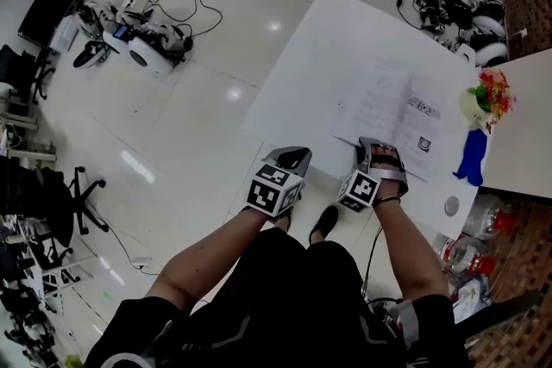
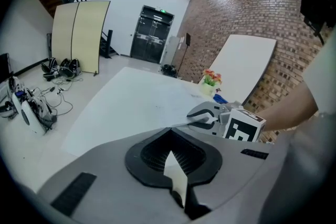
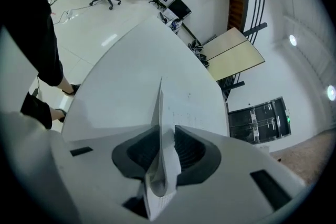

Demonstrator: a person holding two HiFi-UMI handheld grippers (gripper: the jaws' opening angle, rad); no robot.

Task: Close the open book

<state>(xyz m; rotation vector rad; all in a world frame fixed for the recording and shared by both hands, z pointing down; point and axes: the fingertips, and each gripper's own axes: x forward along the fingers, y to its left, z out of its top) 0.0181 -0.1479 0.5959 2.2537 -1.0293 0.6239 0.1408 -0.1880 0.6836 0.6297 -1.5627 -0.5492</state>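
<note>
The right gripper (image 1: 379,149) is clamped on the near edge of the open book (image 1: 392,112), which lies just ahead of it. A thin leaf of pages (image 3: 160,113) stands edge-on between its pads, a hold that looks meant for swinging that side over onto the other. The left gripper (image 1: 291,156) hangs off to its left at the rim of the white table (image 1: 345,30), clear of the book. Its jaws are almost together. A pale sliver (image 2: 176,176) sits in their gap, too unclear to name. How many pages are pinched, and where the spine runs, cannot be made out.

The white rectangular counter (image 1: 336,47) is bare at left and far. An open paper book (image 1: 392,112), potted red-yellow flowers (image 1: 490,92) and a blue cloth (image 1: 473,158) crowd its right.
</note>
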